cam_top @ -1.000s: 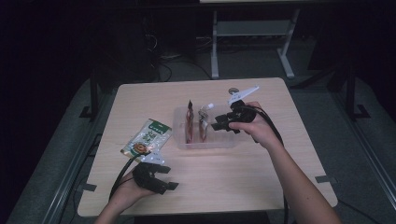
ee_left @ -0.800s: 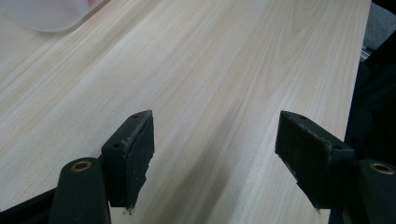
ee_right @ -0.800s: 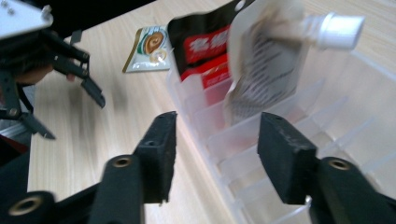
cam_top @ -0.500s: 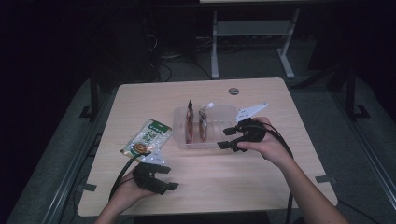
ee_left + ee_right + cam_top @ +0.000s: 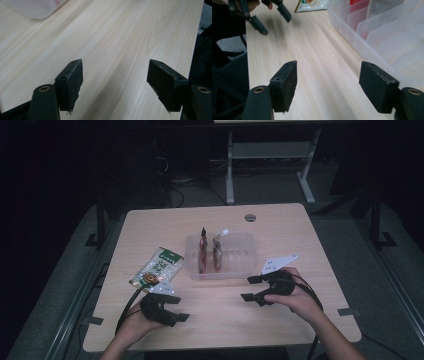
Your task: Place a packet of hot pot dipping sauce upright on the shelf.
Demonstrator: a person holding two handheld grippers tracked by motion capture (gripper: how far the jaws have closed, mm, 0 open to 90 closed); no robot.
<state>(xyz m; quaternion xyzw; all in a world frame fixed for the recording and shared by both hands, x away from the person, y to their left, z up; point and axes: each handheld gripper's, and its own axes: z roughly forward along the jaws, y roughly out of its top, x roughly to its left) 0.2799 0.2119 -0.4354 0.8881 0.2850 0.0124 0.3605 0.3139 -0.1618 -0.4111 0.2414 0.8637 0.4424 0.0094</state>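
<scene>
The clear divided bin (image 5: 222, 256) is sitting mid-table, two packets (image 5: 210, 252) standing inside; a green pouch (image 5: 157, 267) is lying left of it. You are holding your left gripper (image 5: 172, 307) and right gripper (image 5: 251, 288) near the front edge, jaws apart and empty.

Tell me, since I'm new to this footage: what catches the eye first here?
The clear plastic divided bin at the table's centre stands out, with two snack packets upright in its left slots. A green snack pouch lies flat to its left. Near the front edge, each hand-held gripper, left and right, is open and holds nothing.
</scene>
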